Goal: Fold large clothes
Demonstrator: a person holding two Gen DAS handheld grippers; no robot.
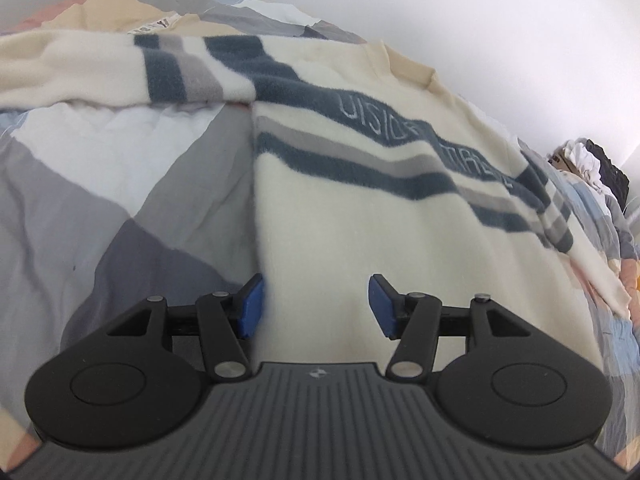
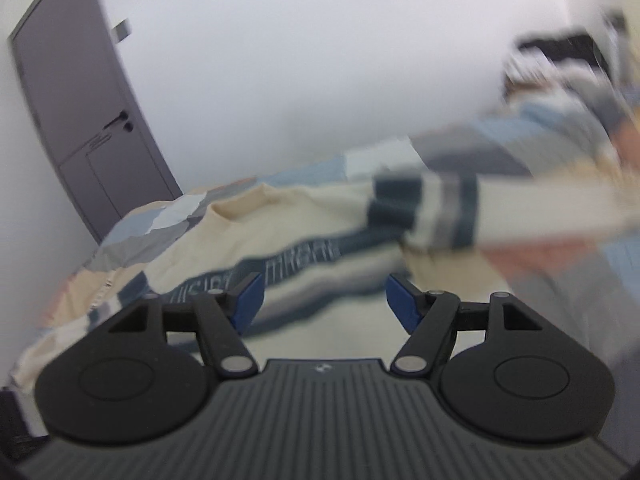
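cream fleece sweater point(image 1: 360, 216) with dark blue and grey stripes lies spread flat on bed, over patchwork quilt point(image 1: 100, 168) of grey, white and blue. one sleeve point(image 1: 120, 68) stretched sideways across quilt. left claw point(image 1: 316, 306) above sweater's lower part, blue pads apart, nothing between them. right claw point(image 2: 324, 300) also open and empty, above sweater, view blurred. grey door point(image 2: 80, 112) in white wall beyond bed.

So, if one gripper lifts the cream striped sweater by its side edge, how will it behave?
The sweater will probably drape and sag, since it already lies in soft folds on the bedcover. Its fuzzy pile should grip the pads rather than slip. One lifted edge likely drags the rest.
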